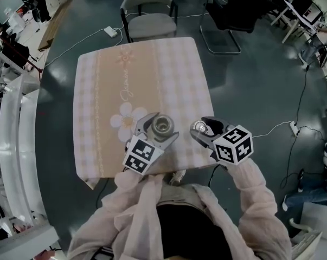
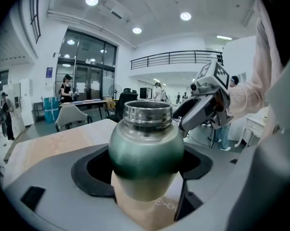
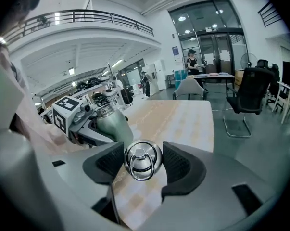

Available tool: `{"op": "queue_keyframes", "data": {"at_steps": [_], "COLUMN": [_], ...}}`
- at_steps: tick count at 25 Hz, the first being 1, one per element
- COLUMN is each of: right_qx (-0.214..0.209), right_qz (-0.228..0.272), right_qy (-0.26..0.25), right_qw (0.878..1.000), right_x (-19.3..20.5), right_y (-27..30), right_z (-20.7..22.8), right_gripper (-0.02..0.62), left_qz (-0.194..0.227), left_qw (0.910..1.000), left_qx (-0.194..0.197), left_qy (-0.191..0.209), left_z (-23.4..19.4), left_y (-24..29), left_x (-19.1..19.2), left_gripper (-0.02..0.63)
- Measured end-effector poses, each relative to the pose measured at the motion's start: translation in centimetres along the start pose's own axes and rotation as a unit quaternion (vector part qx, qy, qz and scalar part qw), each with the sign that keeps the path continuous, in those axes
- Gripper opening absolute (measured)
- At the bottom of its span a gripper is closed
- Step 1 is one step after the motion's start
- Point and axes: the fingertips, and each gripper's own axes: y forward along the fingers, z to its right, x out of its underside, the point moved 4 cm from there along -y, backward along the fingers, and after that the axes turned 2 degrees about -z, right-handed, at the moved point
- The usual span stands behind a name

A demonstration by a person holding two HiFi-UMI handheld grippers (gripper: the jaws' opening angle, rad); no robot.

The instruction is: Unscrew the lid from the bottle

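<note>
Over the near edge of the table, head view: the left gripper has the bottle clamped by its body with the open mouth up. The right gripper sits just to its right with the lid pinched in its jaws. So the lid's off and clear of the neck.

Left gripper view: jaws closed round the green bottle's belly, long axis roughly upright, threaded neck bare. The other gripper is just beyond, to the right.

Right gripper view: jaws partway open, squeezing the round steel lid, ring side facing the camera. The bottle lies close by on its left.

Next, I'd guess, the right hand parks the lid on the cloth.
</note>
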Motion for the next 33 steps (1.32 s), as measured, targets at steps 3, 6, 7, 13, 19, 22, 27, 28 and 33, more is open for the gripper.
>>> {"op": "queue_keyframes", "data": {"at_steps": [3,6,7,13,19,22,27,28,33], "right_qx": [0.011,0.015,0.015,0.022,0.024,0.021,0.017,0.016,0.013], "right_qz": [0.006,0.007,0.007,0.006,0.003,0.003,0.002,0.002,0.001], "right_qy": [0.015,0.026,0.028,0.029,0.020,0.011,-0.001,-0.002,-0.008], "right_qw": [1.000,1.000,0.999,0.999,1.000,1.000,1.000,1.000,1.000], "right_x": [0.8,1.3,1.5,1.7,1.6,1.4,0.8,0.7,0.4], "right_y": [0.3,0.3,0.4,0.3,0.3,0.3,0.3,0.3,0.4], "right_z": [0.0,0.0,0.1,0.4,0.6,0.4,0.0,0.0,-0.2], "right_gripper": [0.267,0.267,0.267,0.267,0.267,0.267,0.267,0.267,0.267], "left_qz": [0.003,-0.002,-0.002,-0.007,-0.012,-0.015,-0.019,-0.020,-0.023], "left_qw": [0.9999,0.9999,0.9999,0.9998,0.9998,0.9996,0.9995,0.9995,0.9993], "left_qx": [-0.006,-0.011,-0.011,-0.016,-0.013,-0.013,-0.011,-0.010,-0.008], "left_qy": [-0.009,0.001,0.000,0.006,0.014,0.018,0.022,0.023,0.028], "left_z": [-0.2,-0.1,-0.1,0.0,-0.1,-0.2,-0.1,-0.1,-0.1], "left_y": [-0.2,-0.2,-0.2,-0.4,-0.2,-0.1,-0.1,0.0,0.0], "left_x": [0.1,-0.1,-0.1,0.2,0.3,0.4,0.4,0.4,0.5], "left_gripper": [0.382,0.382,0.382,0.382,0.382,0.382,0.382,0.382,0.382]}}
